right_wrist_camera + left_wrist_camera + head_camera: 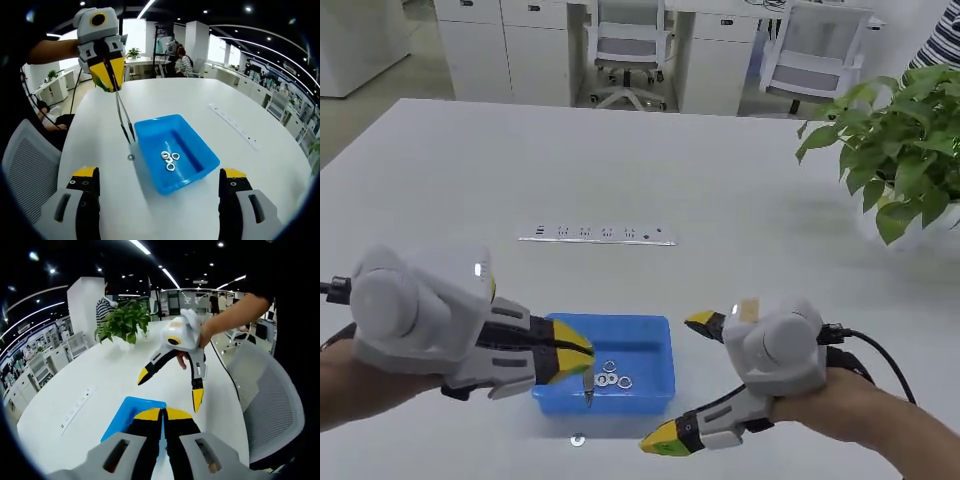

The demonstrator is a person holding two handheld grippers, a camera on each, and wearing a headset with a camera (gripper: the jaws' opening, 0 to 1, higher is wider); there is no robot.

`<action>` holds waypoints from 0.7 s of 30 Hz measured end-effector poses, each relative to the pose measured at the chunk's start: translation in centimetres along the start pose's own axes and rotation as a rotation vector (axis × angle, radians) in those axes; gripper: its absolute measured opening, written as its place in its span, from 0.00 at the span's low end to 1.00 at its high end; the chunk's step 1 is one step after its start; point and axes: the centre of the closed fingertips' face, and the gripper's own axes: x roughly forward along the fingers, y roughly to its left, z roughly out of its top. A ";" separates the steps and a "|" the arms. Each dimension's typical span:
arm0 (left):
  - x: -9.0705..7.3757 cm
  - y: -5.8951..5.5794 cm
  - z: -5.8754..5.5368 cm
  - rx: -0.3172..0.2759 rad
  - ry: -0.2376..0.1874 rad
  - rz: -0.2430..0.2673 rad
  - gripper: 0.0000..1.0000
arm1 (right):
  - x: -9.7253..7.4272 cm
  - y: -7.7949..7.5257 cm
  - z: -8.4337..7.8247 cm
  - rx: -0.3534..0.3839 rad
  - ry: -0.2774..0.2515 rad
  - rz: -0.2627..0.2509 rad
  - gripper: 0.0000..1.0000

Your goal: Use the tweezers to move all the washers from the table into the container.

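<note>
Tweezers [121, 111] near lone washer [131, 157]; washers [169, 159] in container [185, 183].

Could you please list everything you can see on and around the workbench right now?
blue plastic container: one, blue, on the table before the person
small metal washers: four, silver, inside the container
loose washer: one, silver, on the table beside the container
thin metal tweezers: one, dark, tips near the loose washer
power strip: one, white, beyond the container
potted plant: one, green, table's right
white table: one
office chairs: two, grey, behind the table
left gripper: shut on tweezers
right gripper: open, beside the container
</note>
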 end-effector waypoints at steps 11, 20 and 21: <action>0.5 -0.8 -1.3 -0.003 0.015 -0.018 0.05 | -0.3 0.2 -0.9 0.020 0.001 -0.009 1.00; 1.3 -1.1 -2.3 -0.014 0.016 -0.034 0.05 | -0.6 0.5 -1.3 0.049 -0.010 -0.013 1.00; 1.3 -1.1 -2.4 -0.014 0.017 -0.036 0.05 | -0.7 0.6 -1.4 0.049 -0.010 -0.013 1.00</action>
